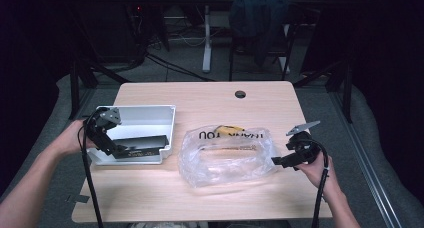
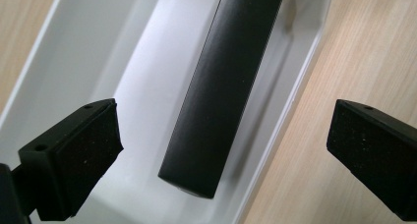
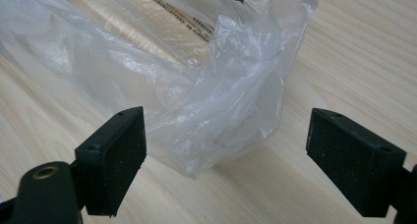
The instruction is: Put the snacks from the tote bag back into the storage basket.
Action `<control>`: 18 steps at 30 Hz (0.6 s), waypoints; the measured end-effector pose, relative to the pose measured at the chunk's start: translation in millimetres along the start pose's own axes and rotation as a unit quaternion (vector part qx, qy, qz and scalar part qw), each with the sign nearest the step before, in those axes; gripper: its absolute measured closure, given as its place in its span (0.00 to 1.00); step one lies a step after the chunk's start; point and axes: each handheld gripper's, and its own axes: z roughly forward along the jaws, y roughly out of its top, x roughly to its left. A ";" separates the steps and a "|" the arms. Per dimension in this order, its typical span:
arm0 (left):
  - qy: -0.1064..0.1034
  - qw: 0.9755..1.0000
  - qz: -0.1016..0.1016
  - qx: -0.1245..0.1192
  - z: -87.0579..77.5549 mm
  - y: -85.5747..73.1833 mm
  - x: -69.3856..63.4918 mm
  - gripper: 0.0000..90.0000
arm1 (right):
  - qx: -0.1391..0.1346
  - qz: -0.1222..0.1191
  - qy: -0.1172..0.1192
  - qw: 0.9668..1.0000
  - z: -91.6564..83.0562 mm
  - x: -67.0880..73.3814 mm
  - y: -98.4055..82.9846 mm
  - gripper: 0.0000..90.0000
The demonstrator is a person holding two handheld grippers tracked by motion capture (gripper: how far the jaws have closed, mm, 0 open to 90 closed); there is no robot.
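Pale woodgrain table (image 1: 210, 95), crinkled clear bag (image 1: 227, 155), matte black bar (image 2: 223, 86) (boxy, long)

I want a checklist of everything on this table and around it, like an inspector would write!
Surface: light wooden table with a round hole near the far edge.
Job's things: black box lying in the white tray; clear plastic bag with black lettering mid-table.
Clutter: nothing seen.
Grippers: left gripper open above the black box, not touching it; right gripper open at the bag's edge, pads apart from it.
Cables: one black cable trails from each gripper.
Surroundings: dark room, grey floor, a chair draped with dark cloth behind.
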 end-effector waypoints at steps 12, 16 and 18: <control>0.039 0.997 -0.066 -0.028 -8.1 8.1 -40.6 0.00 | -0.014 0.003 -0.010 1.000 -3.9 1.2 0.0 0.16; 0.044 0.995 -0.081 -0.027 -3.0 6.7 -52.4 0.00 | -0.017 0.003 -0.012 1.000 -4.5 1.0 -0.1 0.16; 0.046 0.995 -0.089 -0.030 -2.0 6.2 -58.2 0.00 | -0.015 0.004 -0.013 1.000 -4.9 0.6 -0.1 0.16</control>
